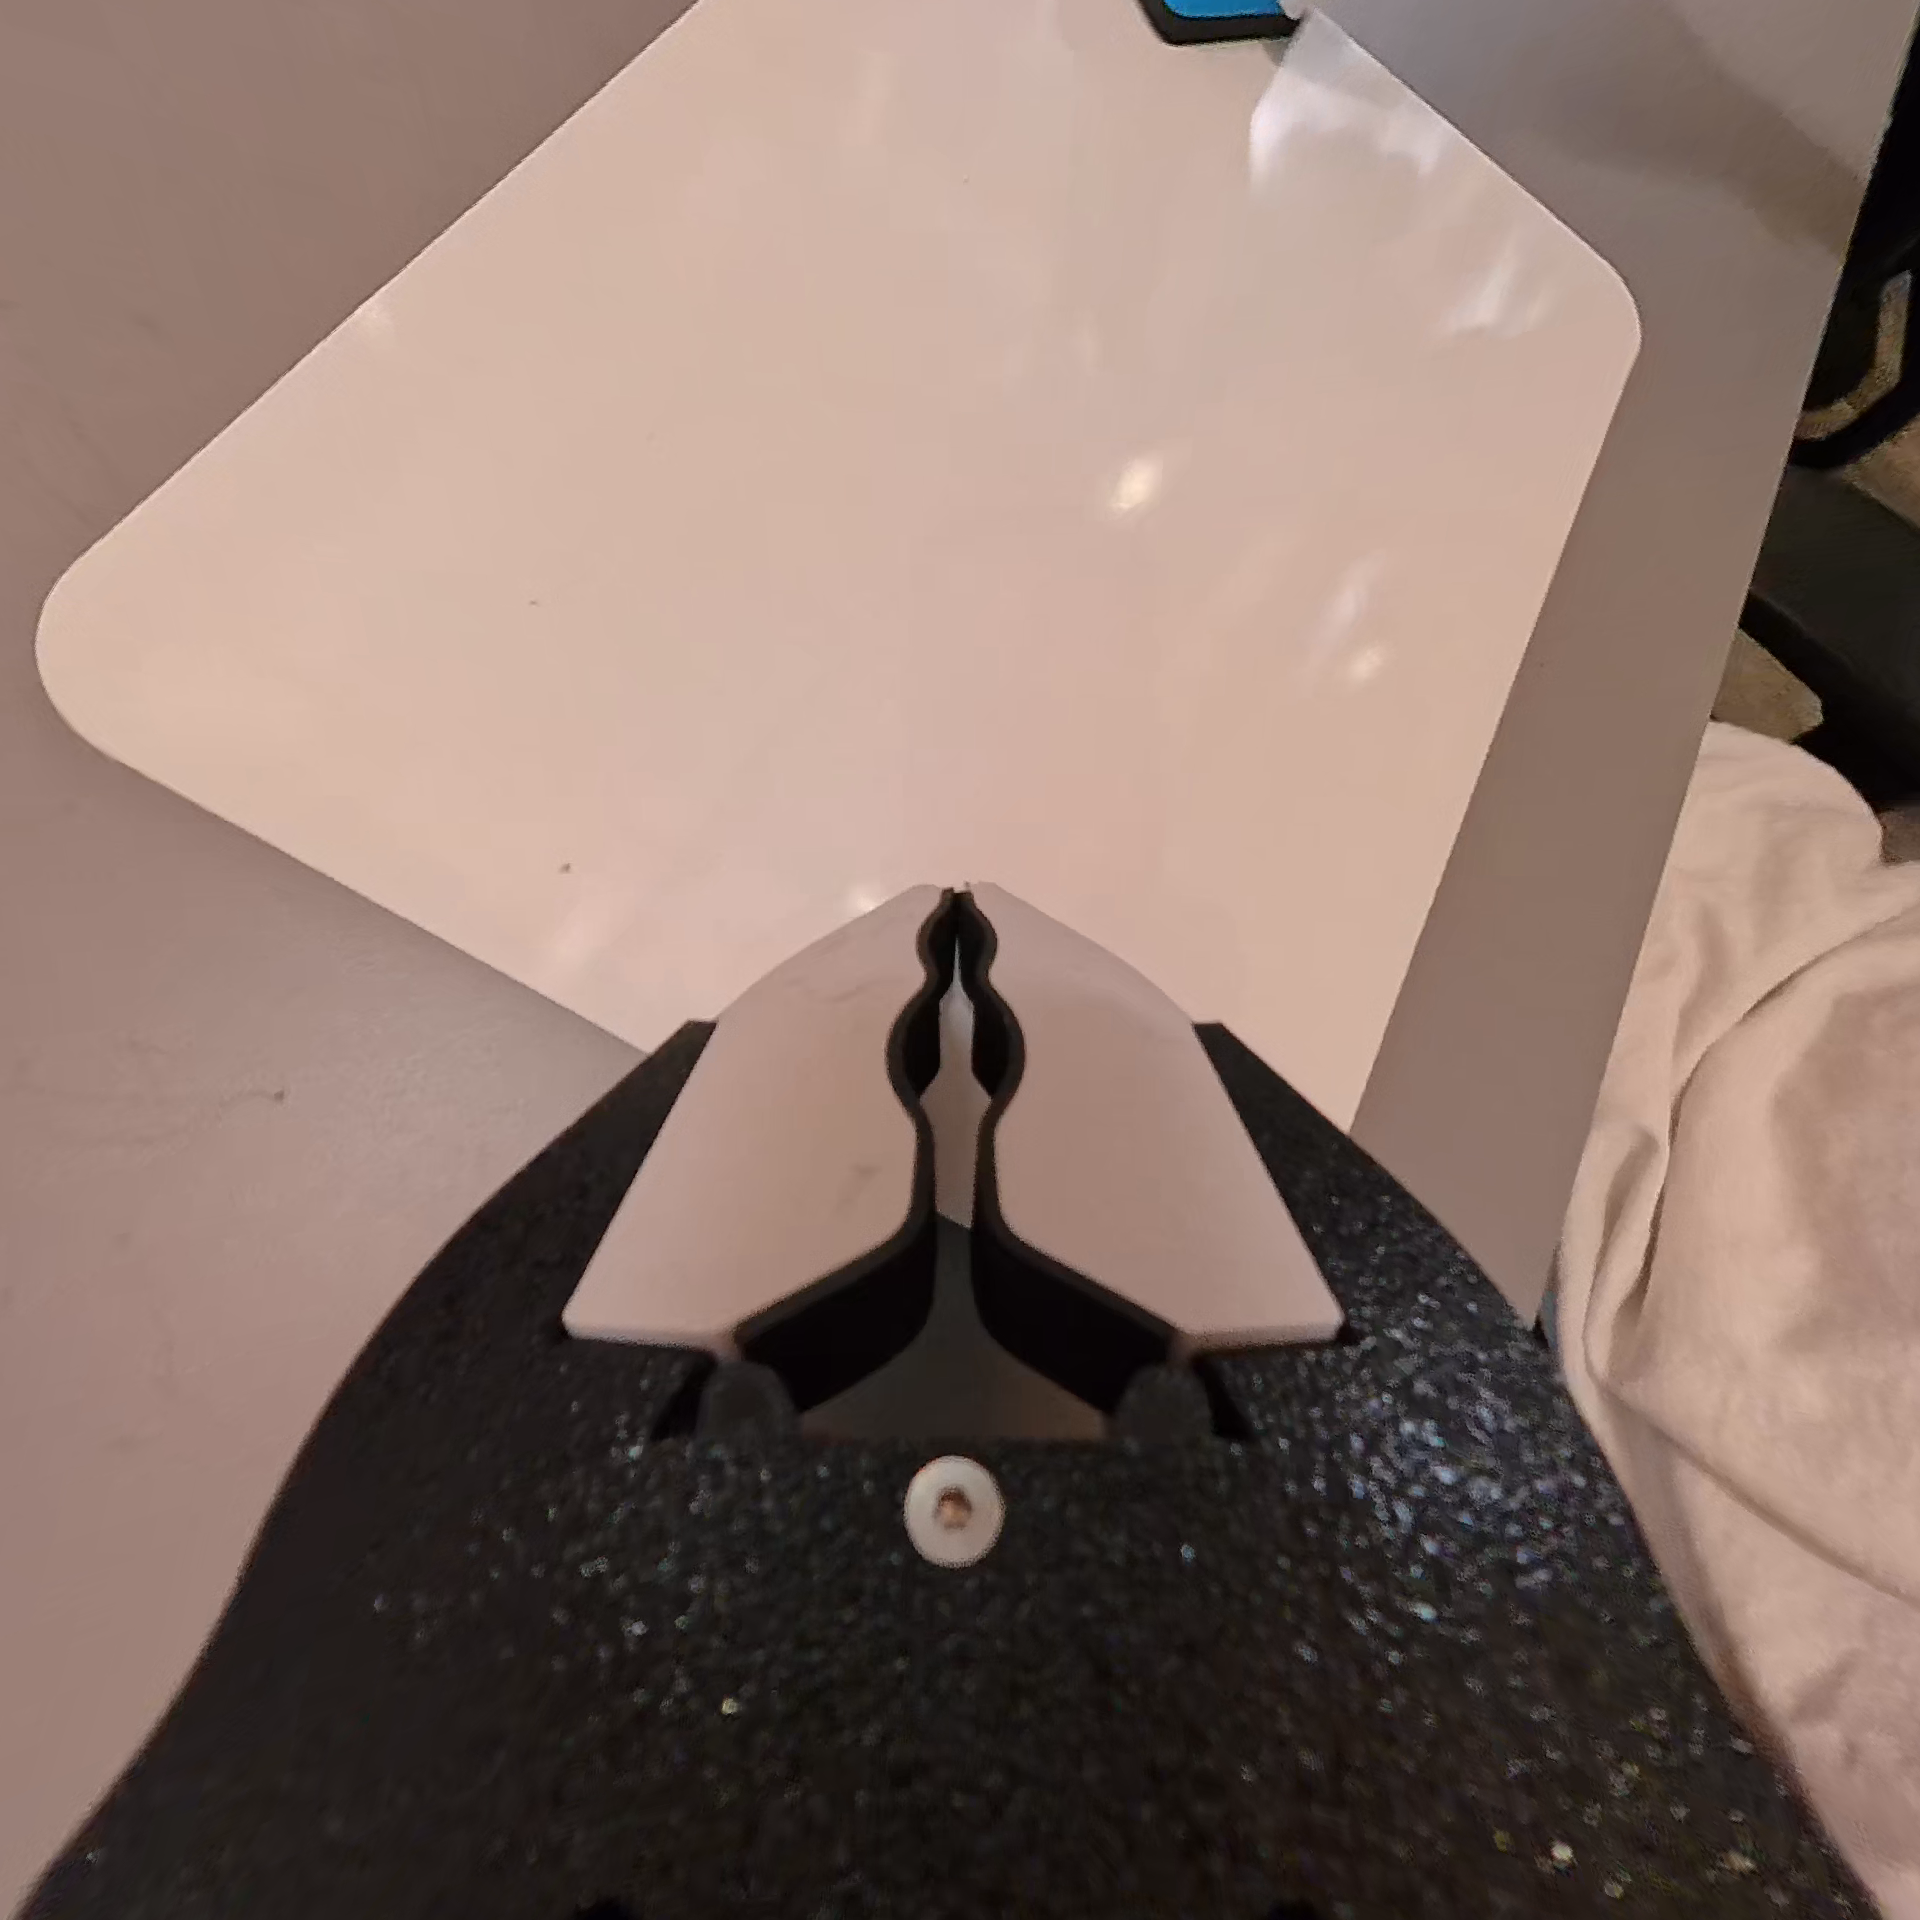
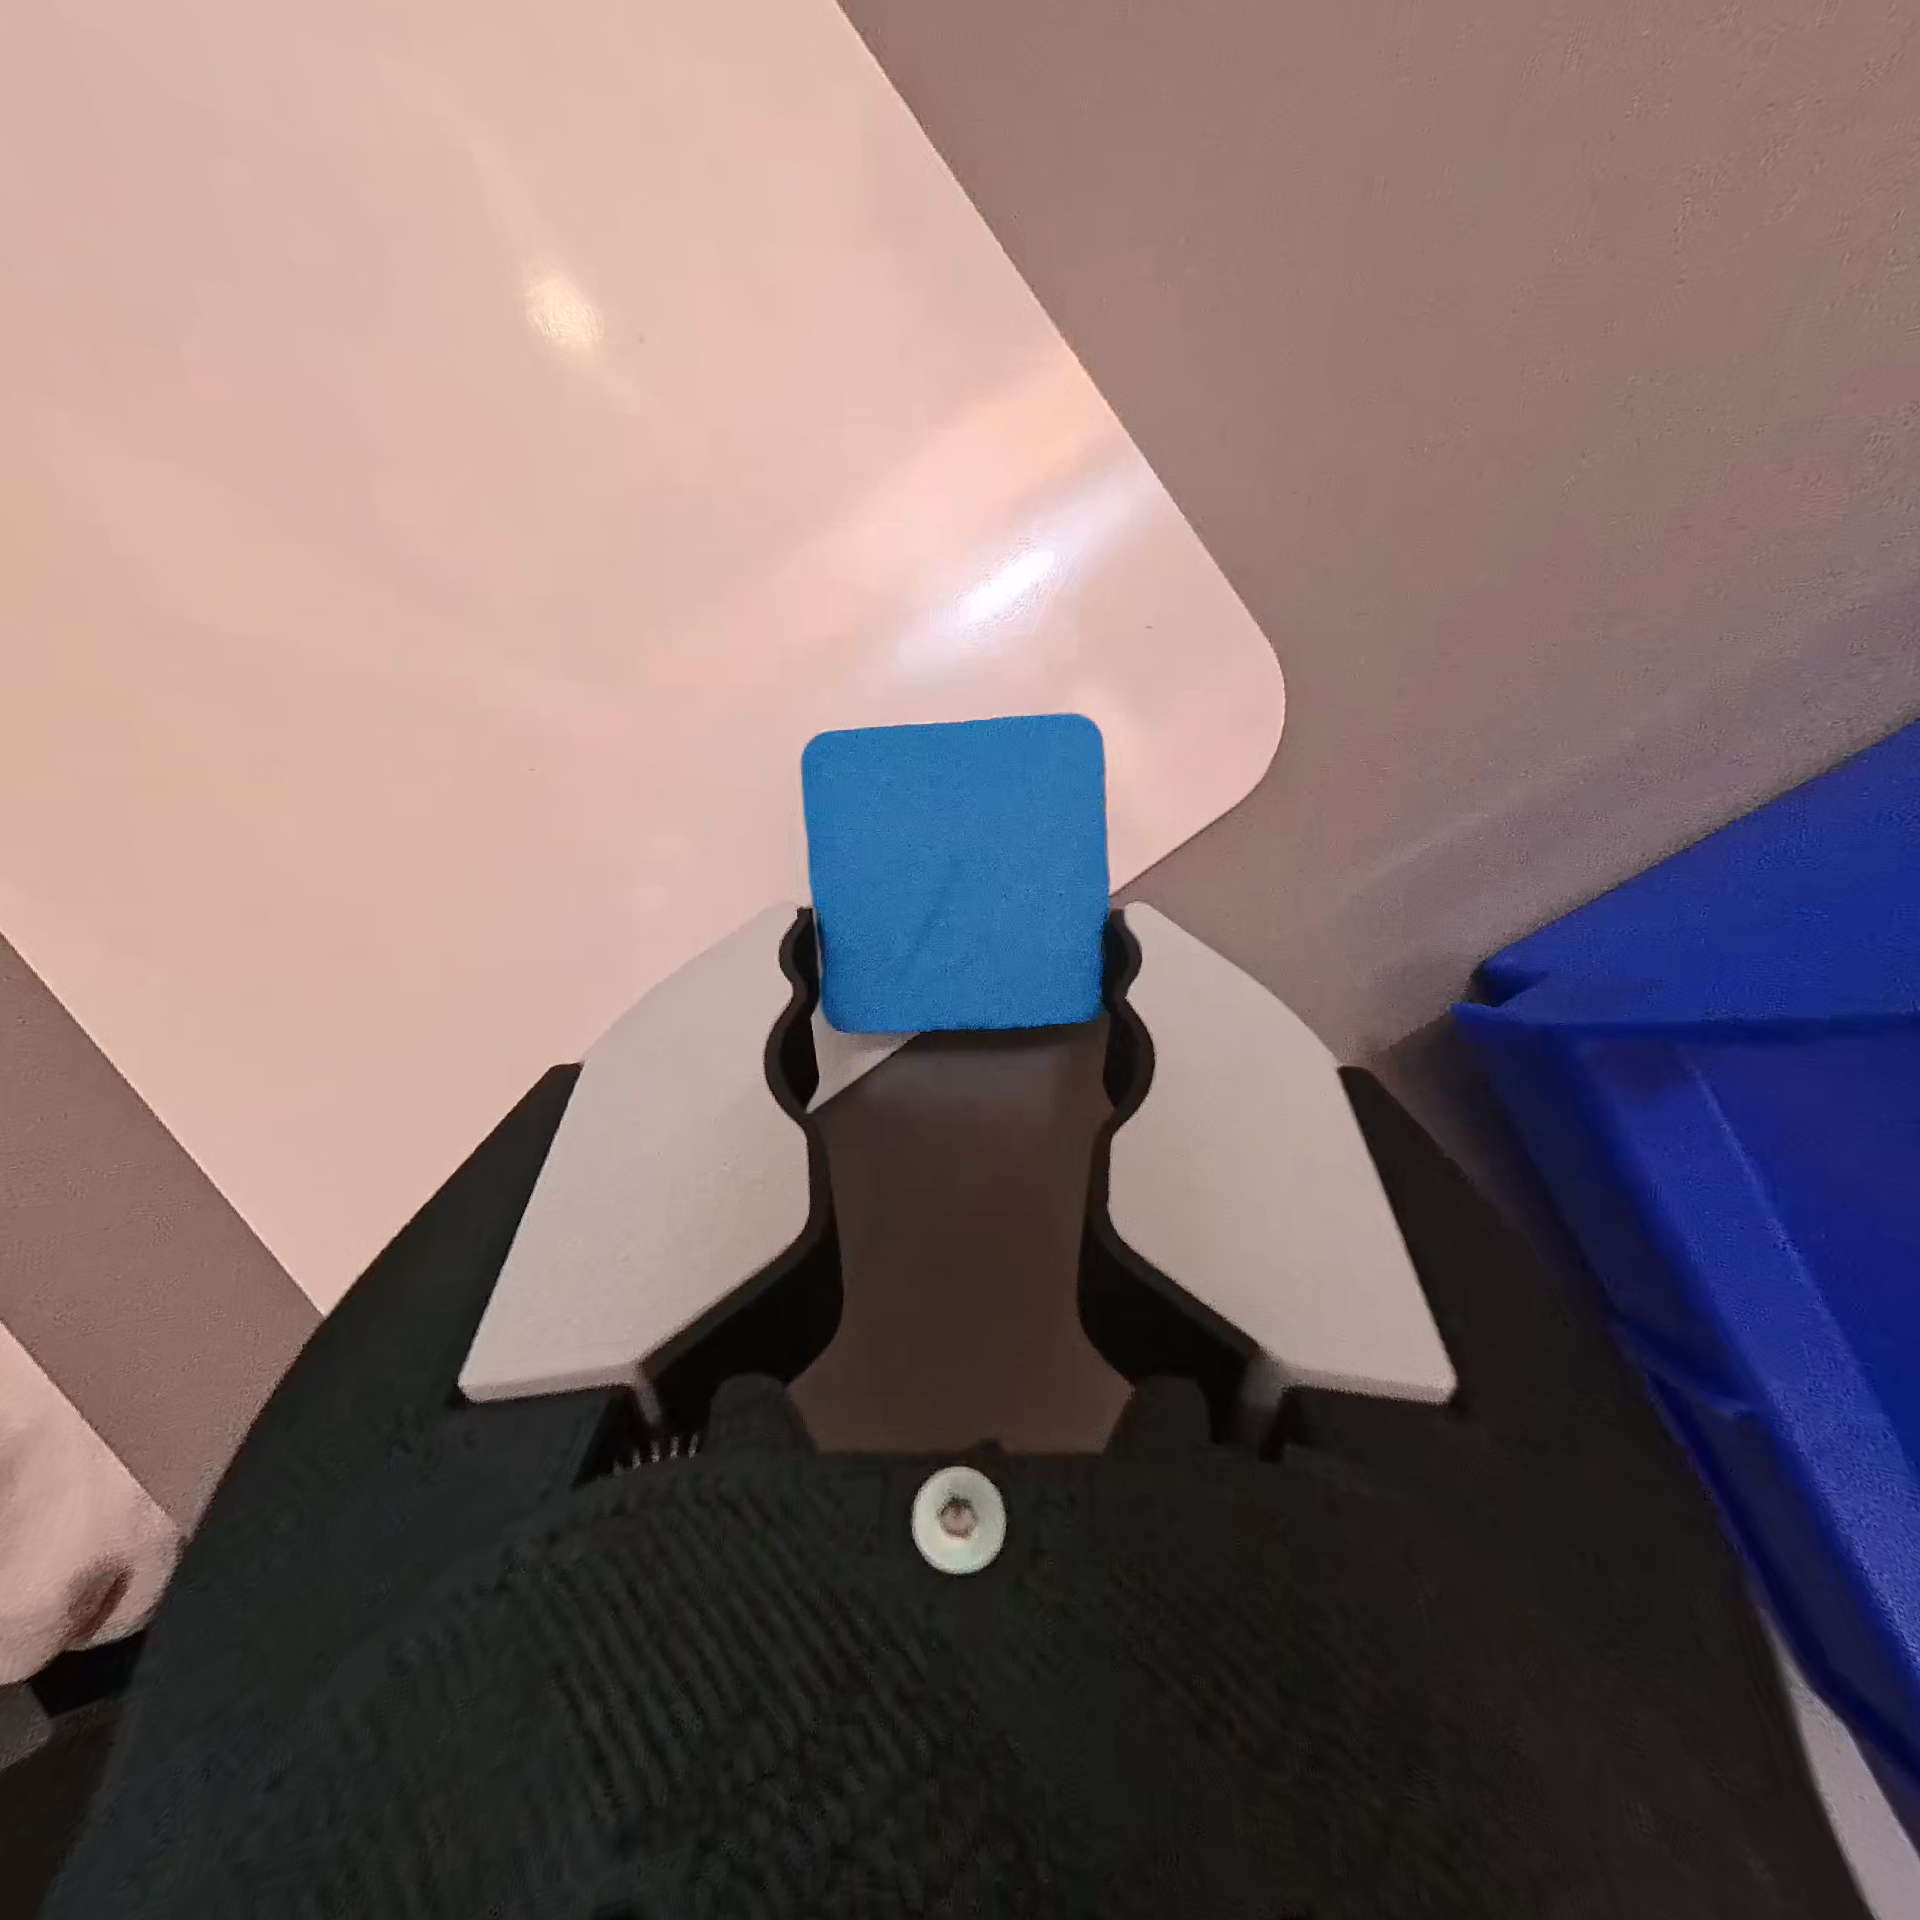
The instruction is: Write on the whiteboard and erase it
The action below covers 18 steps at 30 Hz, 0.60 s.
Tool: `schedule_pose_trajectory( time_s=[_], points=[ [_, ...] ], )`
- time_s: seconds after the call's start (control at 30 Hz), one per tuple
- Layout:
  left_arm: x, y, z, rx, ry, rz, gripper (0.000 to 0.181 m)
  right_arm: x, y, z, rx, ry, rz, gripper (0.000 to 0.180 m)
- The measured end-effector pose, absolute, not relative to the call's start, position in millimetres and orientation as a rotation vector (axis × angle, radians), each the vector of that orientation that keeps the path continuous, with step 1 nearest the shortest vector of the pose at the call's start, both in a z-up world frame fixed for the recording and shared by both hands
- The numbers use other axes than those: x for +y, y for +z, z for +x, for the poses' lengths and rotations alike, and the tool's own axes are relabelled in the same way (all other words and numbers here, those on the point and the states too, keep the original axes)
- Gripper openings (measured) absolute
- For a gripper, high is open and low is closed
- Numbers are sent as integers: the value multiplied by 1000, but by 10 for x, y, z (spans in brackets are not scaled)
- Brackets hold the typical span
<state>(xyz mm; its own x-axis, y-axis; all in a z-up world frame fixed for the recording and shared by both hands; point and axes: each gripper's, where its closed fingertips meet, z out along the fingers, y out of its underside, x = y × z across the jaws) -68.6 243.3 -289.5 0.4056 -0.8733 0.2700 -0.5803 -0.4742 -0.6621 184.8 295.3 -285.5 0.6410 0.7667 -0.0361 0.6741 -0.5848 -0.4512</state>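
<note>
Evidently the right gripper (image 2: 958, 914) clamps a light, soft square blue foam eraser (image 2: 954, 873) by its sides, mid-frame over the glossy white whiteboard (image 2: 416, 623); left gripper (image 1: 961, 891) clenched empty.

Right gripper (image 2: 956, 925) clamping blue eraser (image 2: 954, 875), over whiteboard (image 2: 468, 623) corner, apparently touching, blue bin (image 2: 1714, 1195) beside

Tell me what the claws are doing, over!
Left claw shut, empty, over the whiteboard. Right claw shut on blue eraser at the board's corner. Board looks blank. Blue bin close on the right.
</note>
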Motion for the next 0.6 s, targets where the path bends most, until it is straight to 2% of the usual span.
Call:
schedule_pose_trajectory(
  time_s=[0.1,0.2,0.33,0.43,0.53,0.6],
  points=[
    [2520,-2808,-741,1182,-781,-2171,20,2983,-2715,1795,-1089,266,-2382,96],
    [2689,-2333,-893,960,-809,-2074,35,3076,-2380,1759,-1034,253,-2204,106],
    [3092,-1543,-1695,618,-595,-1943,38,3113,-1874,1737,-917,207,-2007,123],
    [3480,-1298,-2485,488,-323,-2008,38,3120,-1581,1606,-864,236,-1849,124],
    [3950,-1498,-2974,576,-153,-2224,37,3112,-1491,1403,-869,303,-1762,124],
    [4270,-1689,-3093,642,-139,-2365,29,3121,-1514,1295,-876,328,-1754,124]
  ],
)
